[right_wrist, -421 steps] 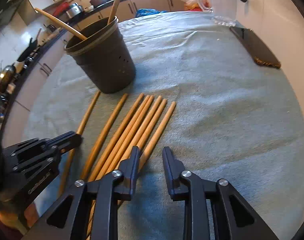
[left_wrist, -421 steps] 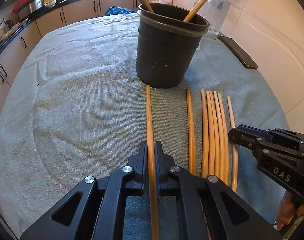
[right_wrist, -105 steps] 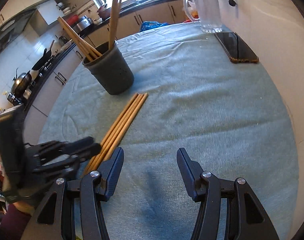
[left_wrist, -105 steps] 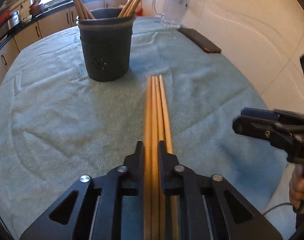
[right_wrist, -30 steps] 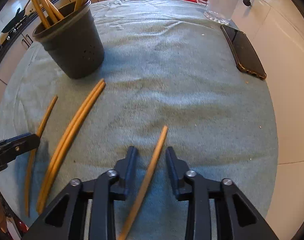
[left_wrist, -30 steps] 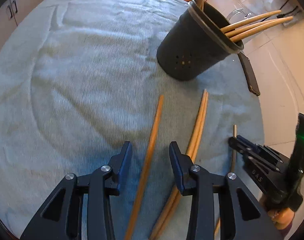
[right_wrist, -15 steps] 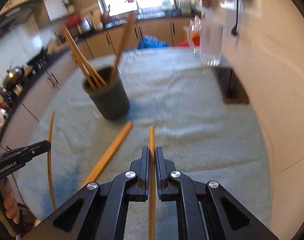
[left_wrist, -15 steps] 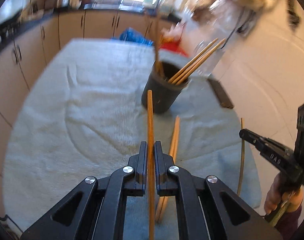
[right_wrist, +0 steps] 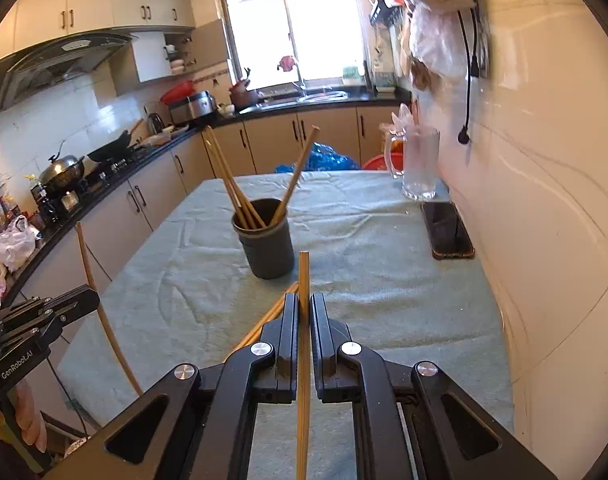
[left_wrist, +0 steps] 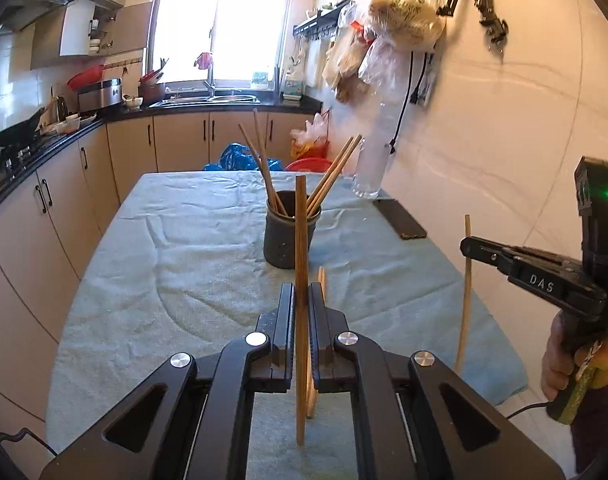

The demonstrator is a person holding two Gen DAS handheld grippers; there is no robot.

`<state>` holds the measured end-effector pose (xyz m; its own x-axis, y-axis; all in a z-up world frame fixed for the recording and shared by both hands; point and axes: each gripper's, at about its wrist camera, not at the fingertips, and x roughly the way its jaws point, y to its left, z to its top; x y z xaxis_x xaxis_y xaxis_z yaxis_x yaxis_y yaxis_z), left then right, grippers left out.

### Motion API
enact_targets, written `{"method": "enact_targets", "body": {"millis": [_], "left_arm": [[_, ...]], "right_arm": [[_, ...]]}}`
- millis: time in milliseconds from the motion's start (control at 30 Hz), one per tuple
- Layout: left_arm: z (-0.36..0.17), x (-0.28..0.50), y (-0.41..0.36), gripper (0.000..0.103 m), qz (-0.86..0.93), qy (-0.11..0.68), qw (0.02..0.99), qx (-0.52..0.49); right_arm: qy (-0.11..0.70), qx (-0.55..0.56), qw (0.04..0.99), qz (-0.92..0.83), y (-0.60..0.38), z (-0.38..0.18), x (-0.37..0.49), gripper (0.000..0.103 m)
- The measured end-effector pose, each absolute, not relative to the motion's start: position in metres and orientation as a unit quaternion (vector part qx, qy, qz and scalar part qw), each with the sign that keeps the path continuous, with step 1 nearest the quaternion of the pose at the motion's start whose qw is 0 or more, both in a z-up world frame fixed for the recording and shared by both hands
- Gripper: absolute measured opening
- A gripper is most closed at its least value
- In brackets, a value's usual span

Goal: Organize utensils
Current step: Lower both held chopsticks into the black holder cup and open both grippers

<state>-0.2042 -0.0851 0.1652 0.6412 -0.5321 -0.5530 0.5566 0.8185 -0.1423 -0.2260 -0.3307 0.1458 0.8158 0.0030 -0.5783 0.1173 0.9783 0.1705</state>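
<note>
A kitchen table covered with a green cloth (left_wrist: pixel 208 248), a dark cup (left_wrist: pixel 290 240) standing near its middle with several chopsticks leaning inside. To the left of the cup and nearer the viewer, the left gripper (left_wrist: pixel 301 312) is clenched on one chopstick (left_wrist: pixel 301 240), held upright with its tip just in front of the cup's rim. Below it, what looks like two more chopsticks (right_wrist: pixel 264 324) lie on the cloth, partly hidden. To the right of the cup, the right gripper (right_wrist: pixel 303 320) is clenched on another chopstick (right_wrist: pixel 303 280), also upright; a hand (left_wrist: pixel 560 360) grips its handle. Both grippers are tilted downward toward the cup. To drop each stick cleanly, bring its lower end over the cup's mouth, one at a time, before letting go.
</note>
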Motion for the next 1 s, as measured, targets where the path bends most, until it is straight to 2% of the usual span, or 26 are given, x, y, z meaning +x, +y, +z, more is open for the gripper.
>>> {"method": "enact_targets", "body": {"millis": [300,567,1000], "left_arm": [[0.19,-0.202,-0.082,0.006,-0.304,0.272,0.913,-0.005],[0.227,-0.168,-0.089,0.005,-0.299,0.243,0.923,-0.021],[0.272,-0.074,-0.138,0.005,-0.282,0.206,0.936,-0.052]], "right_arm": [[0.271,0.098,0.957,-0.023,-0.326,0.16,-0.227,0.006],[0.228,0.114,0.967,-0.021,-0.333,0.188,-0.201,0.006],[0.14,0.161,0.976,-0.047,-0.348,0.242,-0.095,0.006]]}}
